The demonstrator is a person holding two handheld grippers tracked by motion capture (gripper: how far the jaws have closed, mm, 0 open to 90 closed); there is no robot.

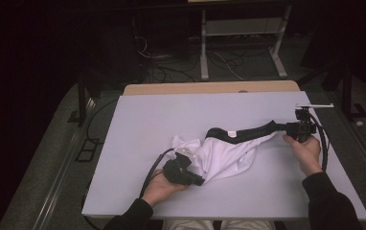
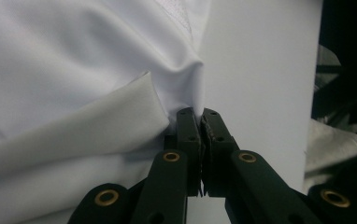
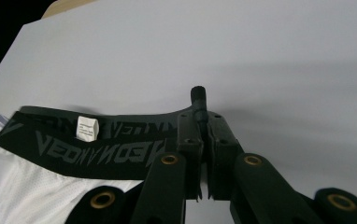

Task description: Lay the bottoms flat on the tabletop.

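Observation:
White underwear with a black lettered waistband lies stretched across the middle of the white table. My left gripper is shut on a fold of the white fabric at the garment's near left corner; its gripper pinches the cloth tight. My right gripper is shut on the end of the waistband at the right, its gripper clamping the black band, which pokes out past the tips. A small white label sits on the band.
The table's right edge runs close beside the left gripper in its own view. A wooden board edge lies along the far side of the table. Beyond it stand a metal table frame and floor cables.

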